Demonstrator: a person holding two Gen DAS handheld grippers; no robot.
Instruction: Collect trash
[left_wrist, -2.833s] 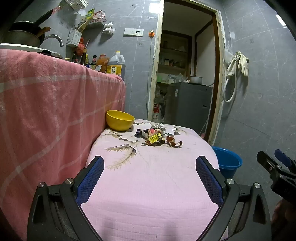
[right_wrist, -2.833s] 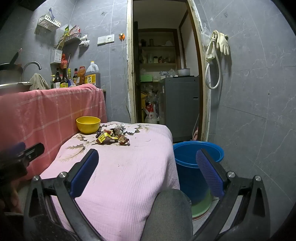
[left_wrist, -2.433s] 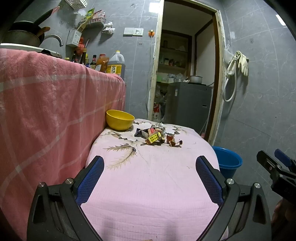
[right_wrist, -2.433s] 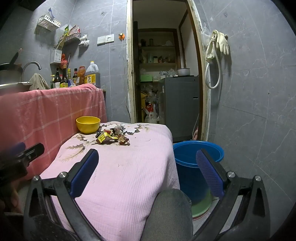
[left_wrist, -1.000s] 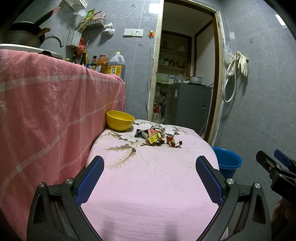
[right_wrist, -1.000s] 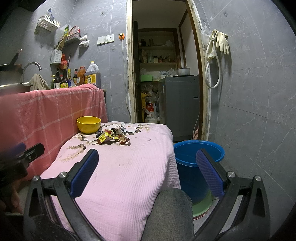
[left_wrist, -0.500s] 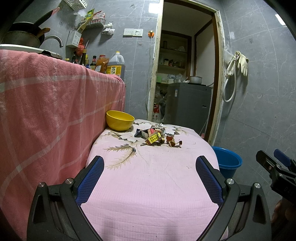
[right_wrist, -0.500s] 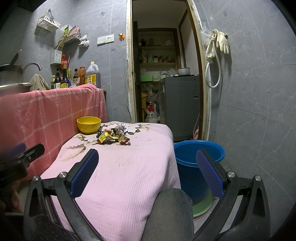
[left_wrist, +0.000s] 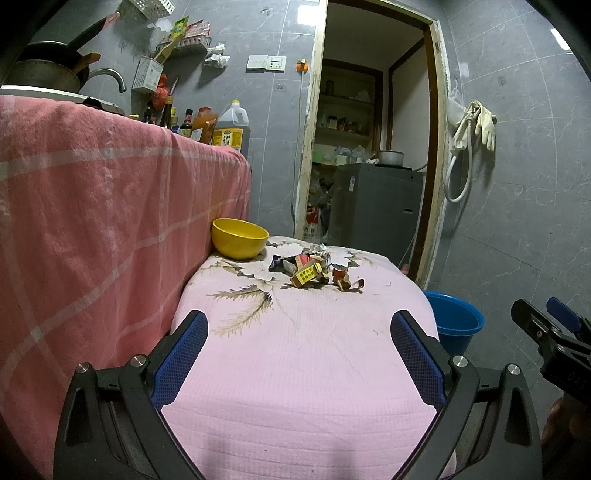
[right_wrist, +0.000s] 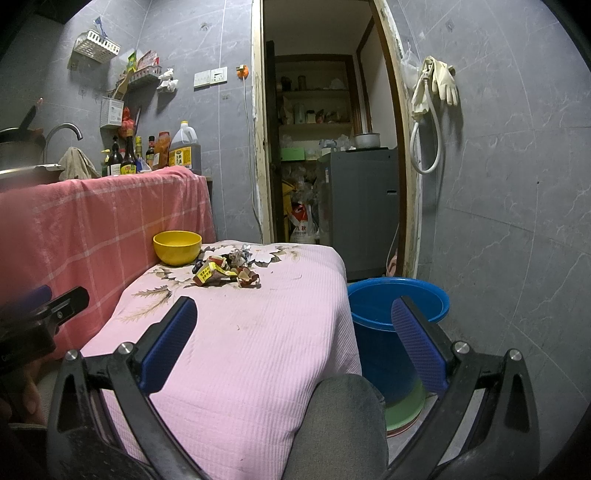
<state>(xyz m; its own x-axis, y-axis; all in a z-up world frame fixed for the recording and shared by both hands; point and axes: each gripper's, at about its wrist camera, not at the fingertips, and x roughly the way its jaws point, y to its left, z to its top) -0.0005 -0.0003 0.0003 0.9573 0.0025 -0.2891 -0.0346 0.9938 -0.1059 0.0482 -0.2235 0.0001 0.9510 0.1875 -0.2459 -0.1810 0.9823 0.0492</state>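
A pile of crumpled wrappers and small boxes, the trash (left_wrist: 314, 271), lies at the far end of a low table with a pink cloth (left_wrist: 303, 354); it also shows in the right wrist view (right_wrist: 225, 271). My left gripper (left_wrist: 299, 354) is open and empty, held over the near part of the cloth, well short of the trash. My right gripper (right_wrist: 295, 339) is open and empty, near the table's right front edge. A blue bucket (right_wrist: 397, 306) stands on the floor right of the table.
A yellow bowl (left_wrist: 239, 238) sits left of the trash. A tall counter draped in pink plaid cloth (left_wrist: 92, 221) rises along the left. A grey-trousered knee (right_wrist: 340, 424) is in front. A doorway (right_wrist: 328, 147) with a grey cabinet lies beyond.
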